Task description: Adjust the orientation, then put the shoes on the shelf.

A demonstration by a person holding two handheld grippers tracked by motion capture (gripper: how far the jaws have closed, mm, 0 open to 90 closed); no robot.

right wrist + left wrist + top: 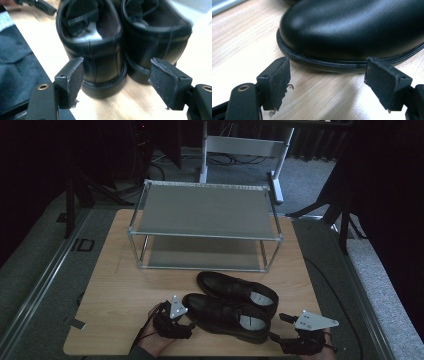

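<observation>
Two black leather shoes lie side by side on the wooden table (120, 290), toes to the left. The near shoe (227, 317) is closest to the table's front edge, with the far shoe (237, 291) behind it. My left gripper (189, 319) is open at the near shoe's toe. In the left gripper view the glossy toe (352, 30) sits just ahead of the left gripper (327, 75), untouched. My right gripper (278, 327) is open behind the heels. The near shoe's heel (95, 57) and the far shoe's heel (155, 42) stand just beyond the right gripper (116, 75).
A two-tier metal shoe rack (200, 236) with grey shelves stands at the back of the table, both shelves bare. Bare wood lies left of the shoes. The table's front edge runs just under both hands. Dark fabric (17, 65) lies beside the table edge.
</observation>
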